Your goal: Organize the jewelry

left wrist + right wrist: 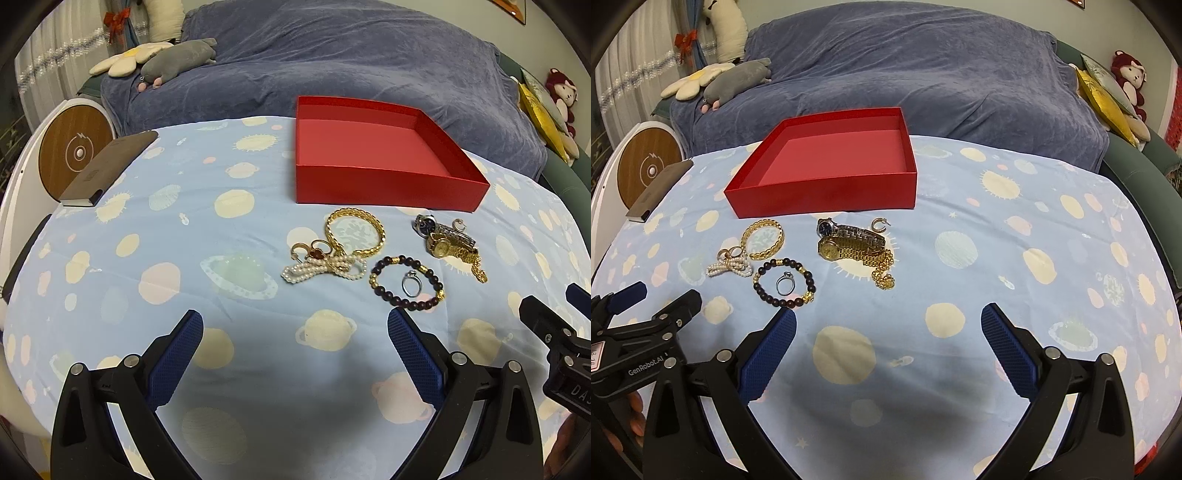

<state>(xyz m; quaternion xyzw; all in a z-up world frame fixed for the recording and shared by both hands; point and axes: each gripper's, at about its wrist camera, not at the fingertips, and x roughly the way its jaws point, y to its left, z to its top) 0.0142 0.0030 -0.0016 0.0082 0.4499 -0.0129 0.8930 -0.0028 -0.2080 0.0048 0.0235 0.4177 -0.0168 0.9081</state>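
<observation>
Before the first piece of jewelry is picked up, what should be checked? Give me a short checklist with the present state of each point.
1. Red box open and empty: ok.
2. Left gripper open, holding nothing: ok.
3. Right gripper open, holding nothing: ok.
4. Silver ring free to grasp: not ok, it lies inside the dark bead bracelet.
5. Two watches apart from each other: not ok, they touch, and a gold chain lies against them.
6. Pearl strand untangled from the small rings: cannot tell.

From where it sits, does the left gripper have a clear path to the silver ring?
Probably yes: the left gripper is open, bare cloth lies ahead, though the ring sits inside the bead bracelet.
</observation>
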